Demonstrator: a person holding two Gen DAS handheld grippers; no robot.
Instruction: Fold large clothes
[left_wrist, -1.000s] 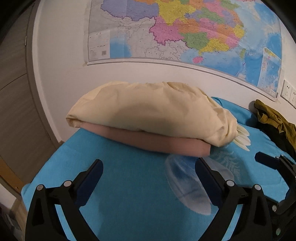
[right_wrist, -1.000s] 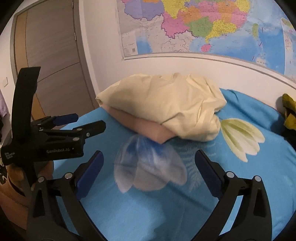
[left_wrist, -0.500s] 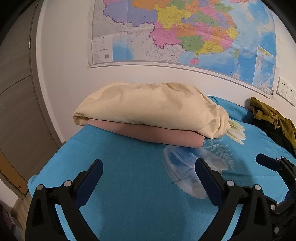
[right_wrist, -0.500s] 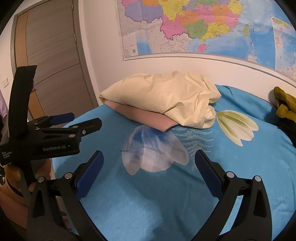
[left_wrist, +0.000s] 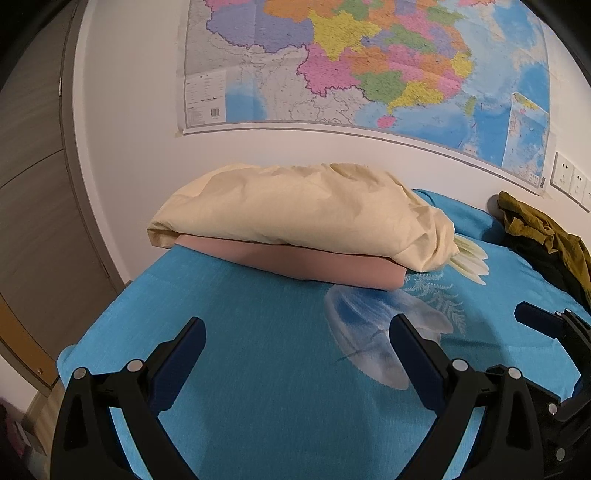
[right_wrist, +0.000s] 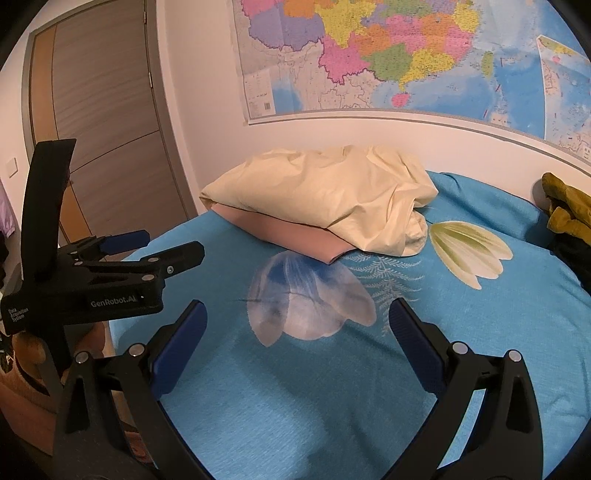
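A folded cream-yellow garment (left_wrist: 303, 206) (right_wrist: 325, 195) lies on top of a folded pink one (left_wrist: 317, 264) (right_wrist: 291, 236), stacked at the far left of the blue bedsheet (left_wrist: 258, 350) (right_wrist: 461, 350), against the wall. My left gripper (left_wrist: 297, 326) hovers open above the sheet, well short of the stack, holding nothing. My right gripper (right_wrist: 297, 310) is also open and empty, over the printed blue flower (right_wrist: 306, 295). In the right wrist view the left gripper (right_wrist: 162, 245) shows from the side at the left. An olive-green garment (left_wrist: 543, 229) (right_wrist: 569, 206) lies crumpled at the far right.
A large wall map (left_wrist: 369, 62) (right_wrist: 406, 55) hangs above the bed. A wooden door (right_wrist: 99, 122) stands to the left, beyond the bed's edge. Wall sockets (left_wrist: 570, 181) sit at the right. A dark garment (left_wrist: 554, 269) lies under the olive one.
Both grippers have drawn back from the folded stack, which now looks smaller and farther away. More of the blue sheet shows in front. Both stay open.
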